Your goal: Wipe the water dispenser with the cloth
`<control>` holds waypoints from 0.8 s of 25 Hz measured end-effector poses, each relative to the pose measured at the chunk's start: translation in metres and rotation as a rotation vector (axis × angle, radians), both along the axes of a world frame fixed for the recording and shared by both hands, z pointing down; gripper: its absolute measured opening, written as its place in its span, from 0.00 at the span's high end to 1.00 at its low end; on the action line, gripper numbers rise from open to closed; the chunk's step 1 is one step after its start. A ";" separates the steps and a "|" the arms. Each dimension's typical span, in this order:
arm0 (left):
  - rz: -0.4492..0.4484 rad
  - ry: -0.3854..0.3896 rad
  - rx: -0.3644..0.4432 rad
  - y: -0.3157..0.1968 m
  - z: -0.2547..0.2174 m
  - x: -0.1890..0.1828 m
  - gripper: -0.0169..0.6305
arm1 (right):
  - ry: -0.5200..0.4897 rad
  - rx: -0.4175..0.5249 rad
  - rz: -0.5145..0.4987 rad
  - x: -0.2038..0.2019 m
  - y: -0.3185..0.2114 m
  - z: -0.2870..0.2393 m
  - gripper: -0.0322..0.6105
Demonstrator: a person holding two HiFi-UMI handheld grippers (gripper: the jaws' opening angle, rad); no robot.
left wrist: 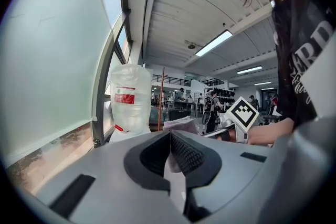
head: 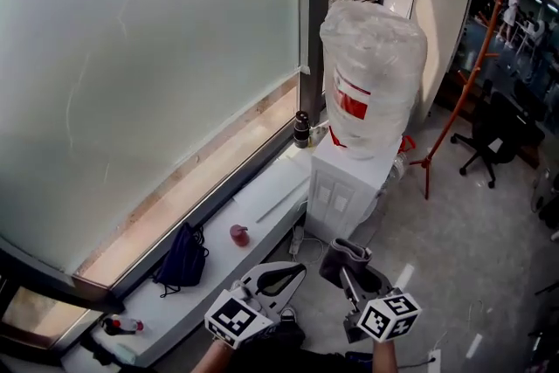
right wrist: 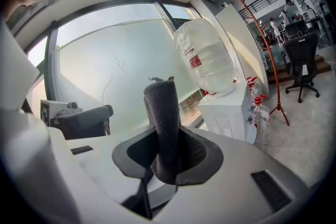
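From the head view, the water dispenser (head: 342,188) stands on the floor at the end of the window ledge (head: 262,196), with its plastic-wrapped bottle (head: 371,65) on top. It is well apart from both my claws, which are low in the frame. My right claw (head: 351,269) carries the cloth (head: 342,254), and my left claw (head: 293,272) sits just beside it.

In the left gripper view, that claw's jaws are pressed together with nothing between them. Beyond them the bottle rises by the window frame. A pale fold of the cloth shows just past the jaw tips.

In the right gripper view, the jaws are clamped on the dark grey cloth (right wrist: 165,128). It stands up between them as a folded roll, and most of its length sticks out above the grip. The white cabinet (right wrist: 226,113) of the dispenser and the tilted-looking bottle lie ahead to the right, not yet within reach.

The step in hand, as I judge it, is the approach. To do it well I should bring the right claw in so the free end of the cloth — not the jaw tips — meets the cabinet's top or front panel. Then I should press flat and draw in long strokes. The roll may flop over under pressure, so a firm grip and a shallow angle would help — the left claw can stay clear.
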State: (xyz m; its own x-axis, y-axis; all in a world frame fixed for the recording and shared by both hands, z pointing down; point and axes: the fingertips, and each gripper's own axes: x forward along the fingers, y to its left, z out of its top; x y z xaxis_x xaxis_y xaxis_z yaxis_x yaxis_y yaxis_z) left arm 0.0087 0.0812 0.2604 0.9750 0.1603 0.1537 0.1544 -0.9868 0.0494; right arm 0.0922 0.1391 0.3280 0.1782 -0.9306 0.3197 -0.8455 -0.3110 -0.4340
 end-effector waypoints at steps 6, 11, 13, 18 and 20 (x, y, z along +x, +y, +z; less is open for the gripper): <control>0.051 -0.008 -0.018 -0.038 0.006 0.029 0.95 | -0.001 -0.025 0.040 0.036 -0.054 0.005 0.79; 0.065 -0.025 -0.023 -0.054 0.016 0.043 0.95 | -0.032 -0.074 0.032 0.054 -0.088 0.023 0.79; 0.058 -0.019 -0.026 -0.061 0.018 0.048 0.95 | -0.037 -0.091 0.027 0.064 -0.100 0.029 0.79; 0.006 0.009 -0.019 -0.085 0.014 0.061 0.95 | -0.036 -0.107 0.040 0.105 -0.131 0.036 0.79; -0.019 0.008 -0.014 -0.094 0.014 0.067 0.95 | -0.039 -0.109 0.038 0.123 -0.144 0.037 0.79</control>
State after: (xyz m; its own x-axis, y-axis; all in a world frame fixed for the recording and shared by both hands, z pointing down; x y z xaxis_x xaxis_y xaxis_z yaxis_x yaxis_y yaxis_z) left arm 0.0755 -0.0126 0.2741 0.9790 0.1439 0.1441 0.1361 -0.9887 0.0626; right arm 0.2150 -0.0053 0.3650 0.1977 -0.8830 0.4258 -0.8154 -0.3892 -0.4285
